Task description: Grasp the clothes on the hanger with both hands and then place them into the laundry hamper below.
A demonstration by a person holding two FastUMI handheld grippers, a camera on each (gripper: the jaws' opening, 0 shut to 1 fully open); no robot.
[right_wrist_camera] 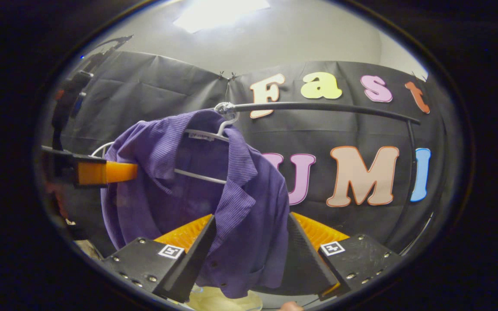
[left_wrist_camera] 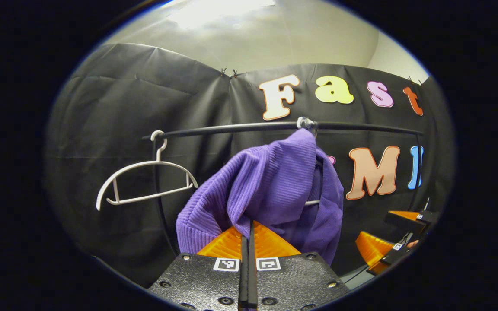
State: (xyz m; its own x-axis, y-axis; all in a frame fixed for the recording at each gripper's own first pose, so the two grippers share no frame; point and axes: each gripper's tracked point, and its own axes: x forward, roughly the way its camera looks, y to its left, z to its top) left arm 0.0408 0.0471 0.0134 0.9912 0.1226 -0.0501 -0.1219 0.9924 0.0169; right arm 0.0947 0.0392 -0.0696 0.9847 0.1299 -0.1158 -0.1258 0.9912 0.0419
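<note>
A purple ribbed shirt [left_wrist_camera: 275, 181] hangs on a white hanger [right_wrist_camera: 201, 134] hooked over a black rail [right_wrist_camera: 318, 106]. In the left gripper view my left gripper [left_wrist_camera: 247, 225] is shut, its fingers pinching a fold of the shirt's left side. In the right gripper view the same shirt [right_wrist_camera: 249, 207] hangs with its front edge between the wide-apart fingers of my right gripper [right_wrist_camera: 251, 218], which is open. The left gripper [right_wrist_camera: 102, 172] also shows far left in that view, reaching into the shirt's shoulder side. The right gripper [left_wrist_camera: 404, 235] sits low right in the left gripper view.
An empty white hanger [left_wrist_camera: 145, 181] hangs on the rail [left_wrist_camera: 361, 126] to the left of the shirt. The rail's black uprights [left_wrist_camera: 160, 207] curve down at both ends. Something pale [right_wrist_camera: 218, 300] lies below the shirt's hem; I cannot tell what it is.
</note>
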